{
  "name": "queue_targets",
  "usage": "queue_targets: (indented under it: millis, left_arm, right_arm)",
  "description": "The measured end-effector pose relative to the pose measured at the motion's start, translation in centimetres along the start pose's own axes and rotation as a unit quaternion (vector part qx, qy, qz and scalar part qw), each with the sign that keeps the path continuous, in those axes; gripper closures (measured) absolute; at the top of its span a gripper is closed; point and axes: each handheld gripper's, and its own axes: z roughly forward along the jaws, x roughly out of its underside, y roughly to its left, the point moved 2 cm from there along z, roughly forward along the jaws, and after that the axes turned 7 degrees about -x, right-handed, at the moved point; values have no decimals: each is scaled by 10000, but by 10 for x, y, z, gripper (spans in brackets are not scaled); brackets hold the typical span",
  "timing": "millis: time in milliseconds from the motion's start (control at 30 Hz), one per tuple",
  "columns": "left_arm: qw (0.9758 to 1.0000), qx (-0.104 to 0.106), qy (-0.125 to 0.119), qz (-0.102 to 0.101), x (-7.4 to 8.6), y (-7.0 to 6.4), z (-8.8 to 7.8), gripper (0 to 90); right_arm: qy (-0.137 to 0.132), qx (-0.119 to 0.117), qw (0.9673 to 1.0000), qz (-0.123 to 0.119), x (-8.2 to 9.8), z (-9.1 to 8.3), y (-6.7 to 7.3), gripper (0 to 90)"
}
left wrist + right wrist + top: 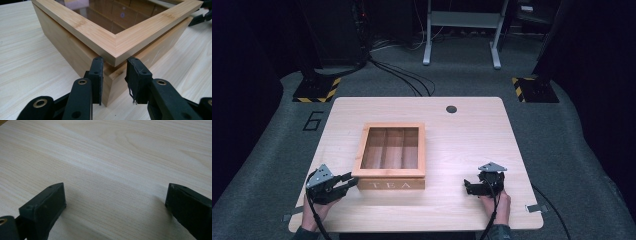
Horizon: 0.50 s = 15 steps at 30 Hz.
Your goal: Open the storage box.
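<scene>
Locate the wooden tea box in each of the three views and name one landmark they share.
High view: the tea box sits left of the table's centre, its near left corner by the left gripper.
Left gripper view: its near corner sits between the jaws, lid closed.
Right gripper view: the box is not in it.
Shared landmark: the pale wooden table.

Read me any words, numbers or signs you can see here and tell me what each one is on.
"TEA": pale capital letters on the front side of the wooden box, facing the person.
"6": a dark numeral on the grey floor, left of the table.
Yellow and black hazard stripes, no words, on the two stand bases on the floor beyond the table.
Nothing else legible.
</scene>
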Motion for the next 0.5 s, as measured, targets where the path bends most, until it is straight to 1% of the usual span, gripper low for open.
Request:
queue_targets:
  millis: [67,100,133,267,300,333,367,433,500]
  left_arm:
    - [9999,-53,-112,-12,-3,0,-1,666]
    - [10000,-3,-82,-29,-4,0,-2,666]
    - [9999,-33,-137,-28,-5,1,-2,666]
    - [9998,-5,-204,-78,-10,2,-3,667]
    - [9996,-3,-256,-142,-13,2,-3,666]
    - [9996,-3,-256,-142,-13,2,-3,666]
    - [9993,7,-334,-178,-15,3,-3,667]
    - [9992,12,-348,-170,-16,3,-3,667]
    - [9988,29,-400,-264,-18,3,-1,669]
  right_arm:
    - [-1,4,10000,-4,0,0,0,24]
    - [-4,8,10000,0,0,0,0,24]
    - [-4,8,10000,0,0,0,0,24]
    - [-5,8,10000,8,0,0,0,25]
    - [-5,9,10000,10,0,0,0,25]
    - [-5,9,10000,10,0,0,0,25]
    - [-6,9,10000,10,0,0,0,24]
    - [-5,8,10000,10,0,0,0,25]
    - [-5,6,10000,7,0,0,0,25]
